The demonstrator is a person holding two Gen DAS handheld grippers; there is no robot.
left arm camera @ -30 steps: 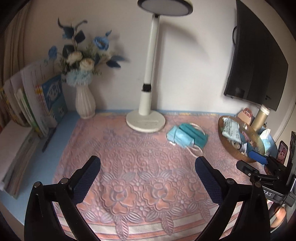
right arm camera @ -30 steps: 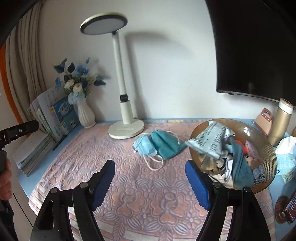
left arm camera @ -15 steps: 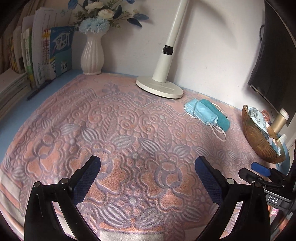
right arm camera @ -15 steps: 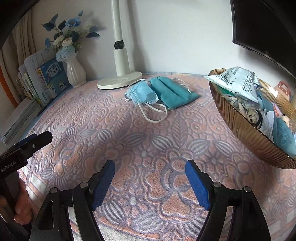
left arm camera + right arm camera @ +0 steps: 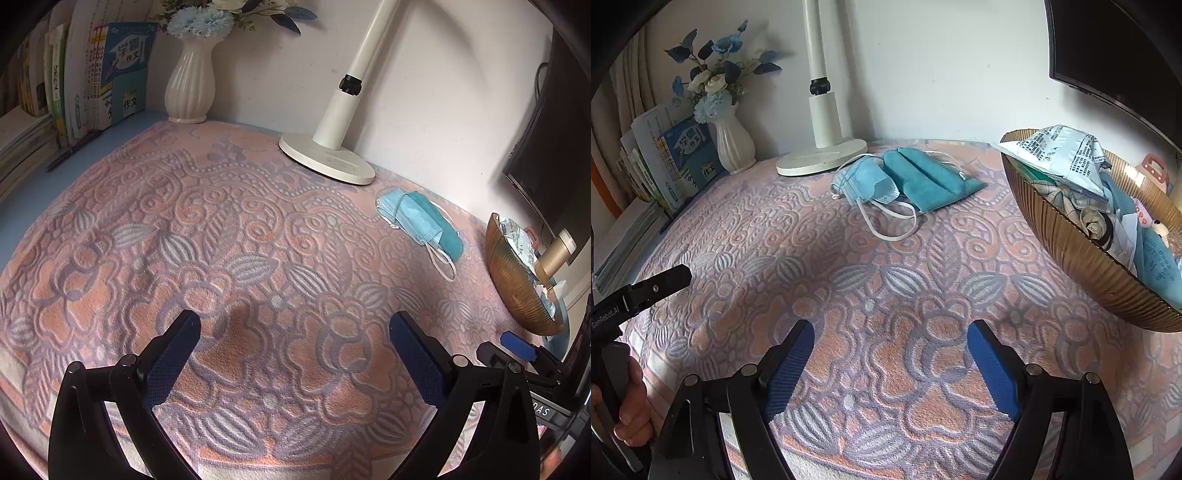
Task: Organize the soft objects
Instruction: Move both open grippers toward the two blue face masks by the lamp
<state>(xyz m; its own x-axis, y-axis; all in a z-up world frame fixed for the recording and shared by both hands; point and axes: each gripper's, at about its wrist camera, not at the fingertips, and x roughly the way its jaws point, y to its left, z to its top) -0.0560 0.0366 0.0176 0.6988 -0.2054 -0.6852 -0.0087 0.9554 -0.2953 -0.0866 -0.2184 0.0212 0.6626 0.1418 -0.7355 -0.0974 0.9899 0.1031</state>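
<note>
A light blue face mask (image 5: 866,182) lies partly on a teal mask (image 5: 929,179) on the pink patterned cloth (image 5: 886,280), near the lamp base. Both masks also show in the left wrist view (image 5: 419,221), far right of centre. A brown ribbed bowl (image 5: 1082,254) at the right holds several packets and soft items. My left gripper (image 5: 295,328) is open and empty, low over the cloth's front. My right gripper (image 5: 888,338) is open and empty, low over the cloth, short of the masks and left of the bowl.
A white desk lamp (image 5: 822,155) stands at the back. A white vase with blue flowers (image 5: 733,144) and a row of books (image 5: 74,81) stand at the back left. A dark monitor (image 5: 546,147) hangs at the right, with a gold bottle (image 5: 557,254) behind the bowl.
Both grippers have dropped lower and moved forward over the cloth, tilting down. The masks and bowl look nearer in the right wrist view. Both grippers stayed open.
</note>
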